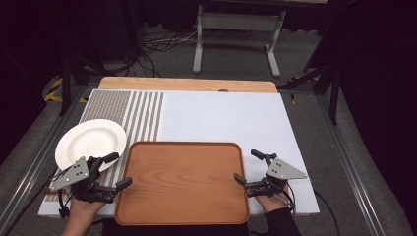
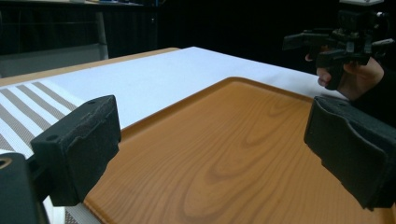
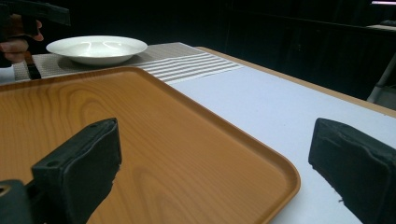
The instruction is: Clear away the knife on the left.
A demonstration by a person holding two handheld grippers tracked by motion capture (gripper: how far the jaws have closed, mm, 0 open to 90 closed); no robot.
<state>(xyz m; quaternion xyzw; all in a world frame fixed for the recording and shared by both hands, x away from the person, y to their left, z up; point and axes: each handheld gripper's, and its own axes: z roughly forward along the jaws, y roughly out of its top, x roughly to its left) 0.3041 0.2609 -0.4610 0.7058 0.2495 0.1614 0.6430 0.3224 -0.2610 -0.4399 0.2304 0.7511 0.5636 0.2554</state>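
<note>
A brown wooden tray (image 1: pixel 183 181) lies empty at the table's front middle. My left gripper (image 1: pixel 118 170) stands open at the tray's left edge, jaws spread wide with the tray's rim (image 2: pixel 154 116) between them and no pad touching it. At the tray's right edge my right gripper (image 1: pixel 248 166) is open too, its jaws either side of the tray's corner (image 3: pixel 280 168). A white plate (image 1: pixel 90 143) rests on the striped mat behind the left gripper and appears as the plate (image 3: pixel 96 48) in the right gripper view.
A white sheet (image 1: pixel 226 118) covers the table, with a grey striped mat (image 1: pixel 133 110) at its left. The wooden table edge (image 1: pixel 187 84) runs along the back. Beyond it stand a metal frame (image 1: pixel 238 29) and cables on the floor.
</note>
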